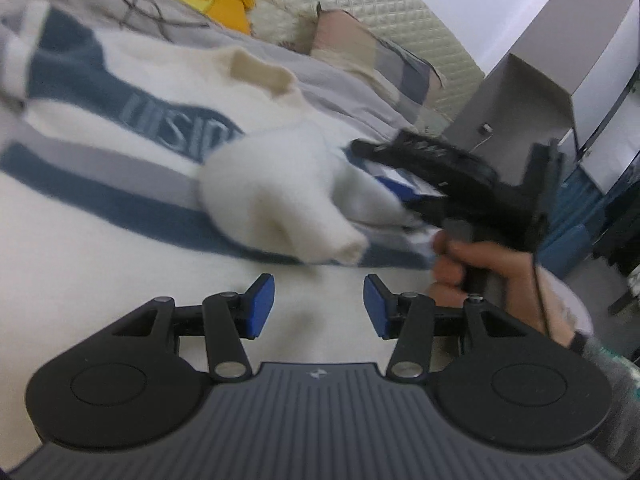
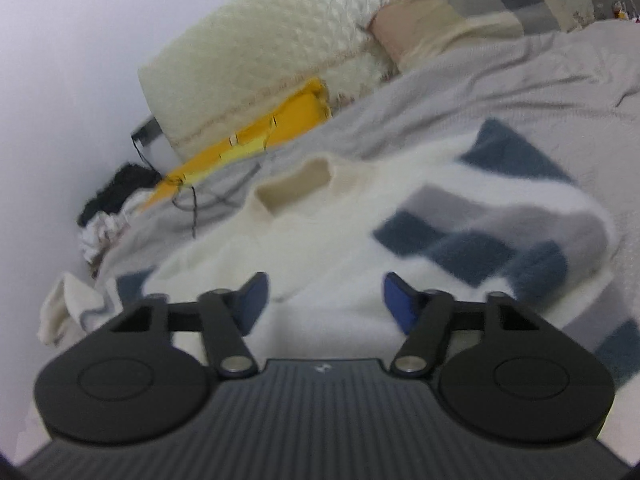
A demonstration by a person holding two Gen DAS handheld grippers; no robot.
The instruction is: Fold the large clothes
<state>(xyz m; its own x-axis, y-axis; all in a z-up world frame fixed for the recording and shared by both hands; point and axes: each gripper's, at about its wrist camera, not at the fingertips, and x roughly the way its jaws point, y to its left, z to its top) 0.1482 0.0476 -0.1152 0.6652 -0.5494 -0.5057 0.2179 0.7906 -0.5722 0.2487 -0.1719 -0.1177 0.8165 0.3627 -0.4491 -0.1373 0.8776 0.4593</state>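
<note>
A white sweater (image 1: pixel 132 92) with blue and grey stripes and a cream collar (image 1: pixel 260 70) lies spread on the bed. One white sleeve (image 1: pixel 276 200) is folded across its body. My left gripper (image 1: pixel 319 306) hovers open over the sweater's plain white lower part, with nothing between its blue pads (image 1: pixel 262 306). My right gripper (image 1: pixel 432 176) shows blurred at the right, held by a hand (image 1: pixel 476 264), close to the sleeve's shoulder end. In the right wrist view the right gripper (image 2: pixel 326 304) stands open above the sweater (image 2: pixel 320 240), with a folded striped sleeve (image 2: pixel 500 236) to its right.
A grey bedsheet (image 2: pixel 460 100) covers the bed. At its head are a quilted cream headboard (image 2: pixel 280 40), a checked pillow (image 1: pixel 376 52) and a yellow cloth (image 2: pixel 256 132) with dark cords. Crumpled clothes (image 2: pixel 104 220) lie by the wall. A grey cabinet (image 1: pixel 532 92) stands beside the bed.
</note>
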